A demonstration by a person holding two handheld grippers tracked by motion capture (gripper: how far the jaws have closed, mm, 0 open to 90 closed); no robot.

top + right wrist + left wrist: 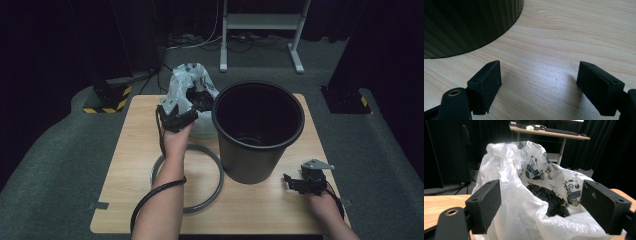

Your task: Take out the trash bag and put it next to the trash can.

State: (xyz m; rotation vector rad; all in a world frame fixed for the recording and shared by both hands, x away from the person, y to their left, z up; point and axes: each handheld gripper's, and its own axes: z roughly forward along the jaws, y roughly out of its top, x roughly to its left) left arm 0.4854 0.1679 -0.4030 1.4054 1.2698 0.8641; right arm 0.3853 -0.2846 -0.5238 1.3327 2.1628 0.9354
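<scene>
Near the bench's far edge, the high view shows the left gripper (pixel 186 106) at the crumpled white panda-print plastic bag (pixel 192 82), beside the black ribbed bin (pixel 257 131). Its own view has the bag (pixel 524 195) between parted jaws. By the near right corner, the right gripper (pixel 295 182) gapes, holding nothing.

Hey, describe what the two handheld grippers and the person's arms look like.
Both the left gripper and the right gripper are black, with blocky rectangular jaws. The right one carries a grey three-cornered plate. A black cable trails along each forearm. The forearms are bare, without sleeves.
</scene>
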